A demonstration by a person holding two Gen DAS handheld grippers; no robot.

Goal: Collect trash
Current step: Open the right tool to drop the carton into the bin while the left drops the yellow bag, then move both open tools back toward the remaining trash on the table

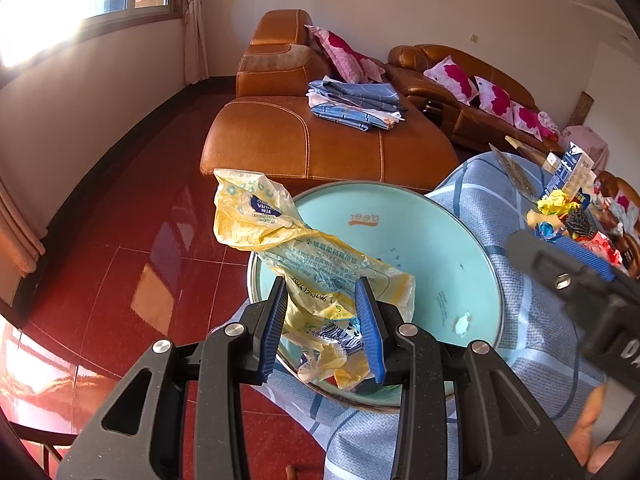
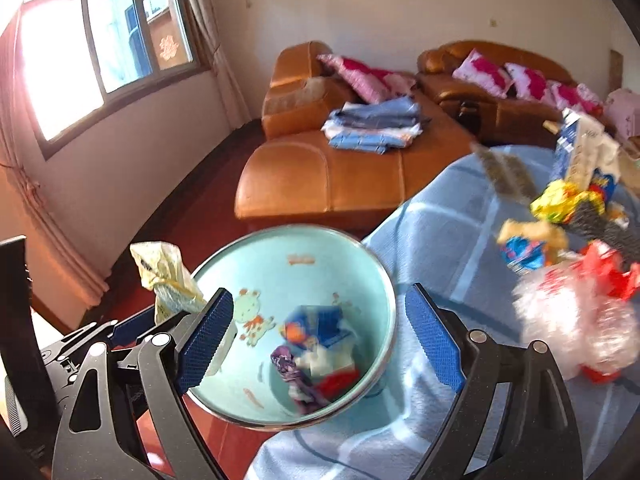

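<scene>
Right now the left gripper (image 1: 324,320) has its blue fingers (image 1: 370,332) pinched on a crumpled yellow tissue wrapper (image 1: 280,240), held over the rim of the pale blue bin (image 2: 320,252). That bin stands at the edge of the counter, which is draped in a blue checked cloth (image 2: 440,240), and some wrappers (image 2: 320,344) already lie at its bottom. The right gripper (image 2: 320,336) hangs above the bin with its fingers wide apart and nothing between them. More trash (image 2: 560,240) sits heaped on the cloth to the right, near the bin.
</scene>
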